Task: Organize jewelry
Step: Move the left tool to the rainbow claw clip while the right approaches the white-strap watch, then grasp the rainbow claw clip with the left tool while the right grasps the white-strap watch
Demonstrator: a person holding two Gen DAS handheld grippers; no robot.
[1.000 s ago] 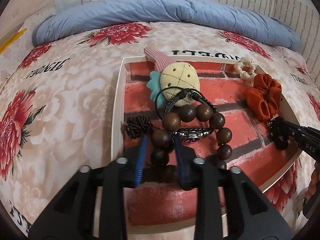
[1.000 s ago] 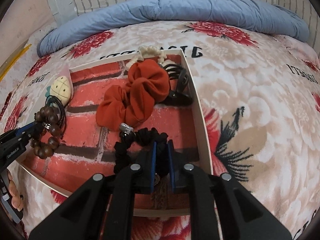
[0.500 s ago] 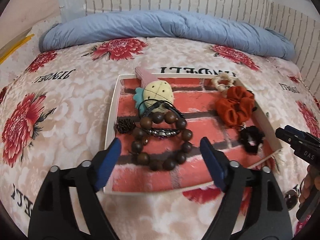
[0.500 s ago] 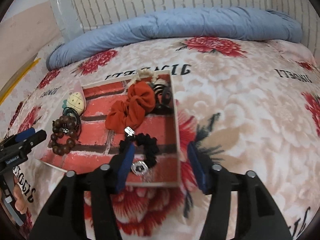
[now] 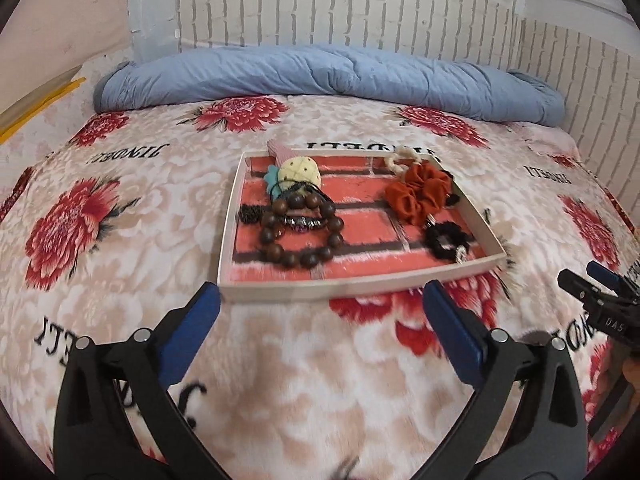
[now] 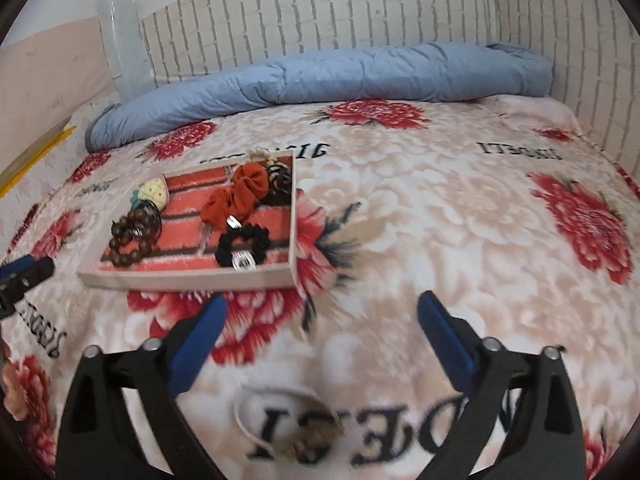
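Jewelry sits gathered in the shallow tray (image 5: 436, 280) on the bed: wooden bead bracelet (image 5: 302, 228) rigid, rollable, best pinched across one bead; black scrunchie (image 6: 242, 246) soft, grabbable anywhere. Left claw (image 5: 320, 316) and right claw (image 6: 322, 320) have just been opening, now wide and empty. Low tray rim may catch fingers; blanket around lies open.

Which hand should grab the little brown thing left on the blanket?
Right, probably. The brown trinket lies on the blanket right under the right hand-held gripper, whose jaws have just been opening, holding nothing.
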